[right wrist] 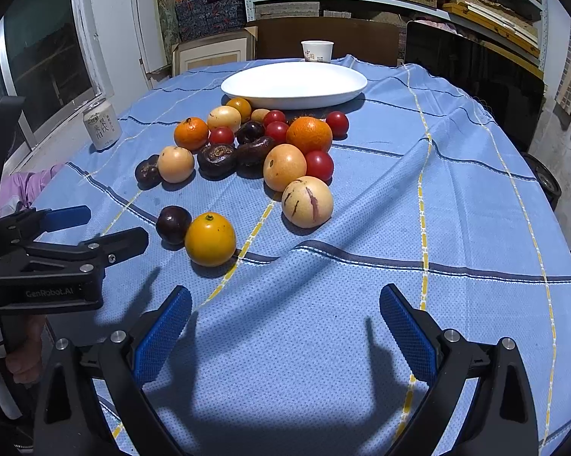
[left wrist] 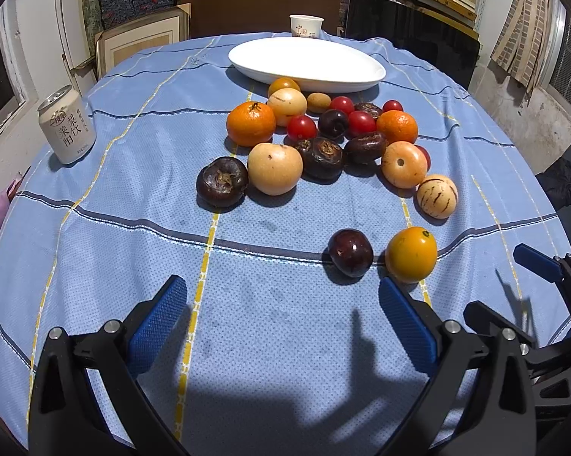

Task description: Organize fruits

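A: How are the two tools held?

B: The left gripper (left wrist: 281, 315) is spread wide with nothing between its blue pads (left wrist: 158, 323), raised over the near part of the blue checked tablecloth (left wrist: 95, 266). The right gripper (right wrist: 285, 323) is spread just as wide and is likewise empty; it is held beside the left one, over the near edge of the tabletop.

A: And where is the fruit found?

B: Most of it is heaped near the middle of the tabletop, just in front of the white oval plate (left wrist: 308, 57), which is set toward the far edge and carries nothing. Two mandarins (left wrist: 250, 123), red cherry tomatoes (left wrist: 301, 127), pale round fruits (left wrist: 274, 167) and dark brown ones (left wrist: 222, 181) are gathered there. A striped pale fruit (right wrist: 307, 201) is seen at the near right side of the heap. A dark plum (left wrist: 350, 252) and a yellow-orange fruit (left wrist: 410, 254) lie touching, apart from the heap, nearest the left gripper.

A: Anything else?

B: A drink can (left wrist: 67, 131) is stood near the left edge, a paper cup (left wrist: 306, 26) at the far edge
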Demonstrator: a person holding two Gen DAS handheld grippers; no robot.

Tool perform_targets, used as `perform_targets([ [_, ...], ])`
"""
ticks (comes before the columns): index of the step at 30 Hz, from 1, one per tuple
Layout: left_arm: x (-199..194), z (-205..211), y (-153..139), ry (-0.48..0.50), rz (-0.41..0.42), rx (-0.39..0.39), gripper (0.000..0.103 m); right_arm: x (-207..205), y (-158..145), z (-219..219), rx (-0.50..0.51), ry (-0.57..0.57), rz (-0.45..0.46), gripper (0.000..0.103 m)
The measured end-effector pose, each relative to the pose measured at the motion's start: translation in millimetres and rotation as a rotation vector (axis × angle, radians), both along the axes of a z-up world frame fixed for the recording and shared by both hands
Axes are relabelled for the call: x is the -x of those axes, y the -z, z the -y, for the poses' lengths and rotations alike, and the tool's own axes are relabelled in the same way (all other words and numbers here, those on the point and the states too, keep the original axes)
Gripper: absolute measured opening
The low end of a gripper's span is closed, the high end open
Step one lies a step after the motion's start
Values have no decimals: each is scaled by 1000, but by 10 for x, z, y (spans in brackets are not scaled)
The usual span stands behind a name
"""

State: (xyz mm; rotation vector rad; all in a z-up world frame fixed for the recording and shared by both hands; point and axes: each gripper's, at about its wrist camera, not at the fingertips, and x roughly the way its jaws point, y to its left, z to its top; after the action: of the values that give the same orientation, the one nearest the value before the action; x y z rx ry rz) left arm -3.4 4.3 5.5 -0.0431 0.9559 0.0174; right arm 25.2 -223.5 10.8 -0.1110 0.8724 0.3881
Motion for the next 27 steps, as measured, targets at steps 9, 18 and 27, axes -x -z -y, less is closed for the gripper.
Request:
perform_targets([
  [9, 24, 6, -13, 4, 1, 0, 99, -4, 6, 14, 0, 4, -2, 100],
  [18, 26, 20, -23, 6, 1, -2, 99, -5, 18, 13, 0, 5, -4, 100],
  [27, 35, 44, -33, 8, 1, -5, 99, 6, 29, 8, -4, 6, -7, 100],
])
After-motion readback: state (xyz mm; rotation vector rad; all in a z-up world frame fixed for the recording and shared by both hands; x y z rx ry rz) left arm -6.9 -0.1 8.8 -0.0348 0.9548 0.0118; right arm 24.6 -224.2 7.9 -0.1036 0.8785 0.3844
